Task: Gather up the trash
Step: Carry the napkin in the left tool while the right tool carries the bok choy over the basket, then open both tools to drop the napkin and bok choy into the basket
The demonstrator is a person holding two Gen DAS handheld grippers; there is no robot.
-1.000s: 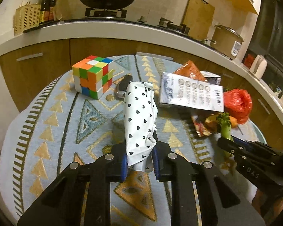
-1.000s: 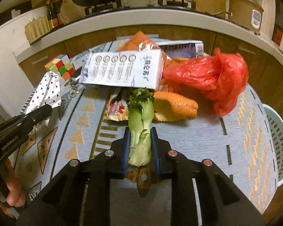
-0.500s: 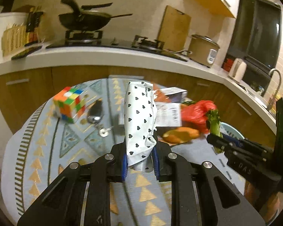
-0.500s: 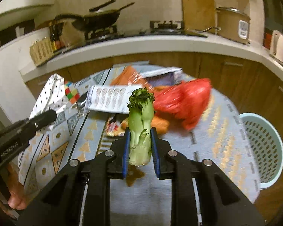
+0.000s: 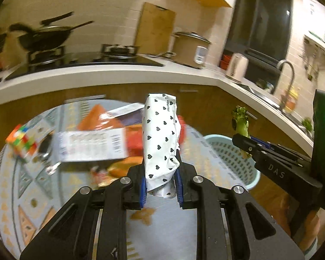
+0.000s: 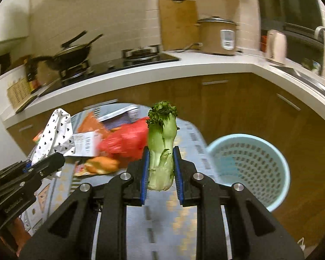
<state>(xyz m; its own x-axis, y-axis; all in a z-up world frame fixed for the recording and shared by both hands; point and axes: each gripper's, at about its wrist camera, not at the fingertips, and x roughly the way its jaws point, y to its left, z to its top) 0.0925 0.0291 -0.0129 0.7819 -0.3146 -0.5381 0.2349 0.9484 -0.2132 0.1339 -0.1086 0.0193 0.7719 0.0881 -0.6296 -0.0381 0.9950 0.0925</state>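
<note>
My left gripper (image 5: 160,178) is shut on a white wrapper with black hearts (image 5: 159,134), held upright above the table. My right gripper (image 6: 161,169) is shut on a green vegetable stalk (image 6: 162,145), leafy end up. In the left wrist view the stalk (image 5: 241,125) and the right gripper (image 5: 247,146) hang over a pale blue perforated basket (image 5: 225,151). From the right wrist, the basket (image 6: 249,166) stands on the floor right of the table, and the wrapper (image 6: 56,136) shows at the left in the left gripper (image 6: 43,164).
On the patterned tablecloth (image 5: 21,195) lie a white printed packet (image 5: 91,145), an orange packet (image 5: 93,119), a red plastic bag (image 6: 125,140), an orange peel (image 6: 101,165), a colour cube (image 5: 21,142) and keys (image 5: 47,164). A kitchen counter (image 6: 140,75) curves behind the table.
Both grippers have risen and swung to the right with their loads. The table has slid left in both views and the blue basket has come into sight.
</note>
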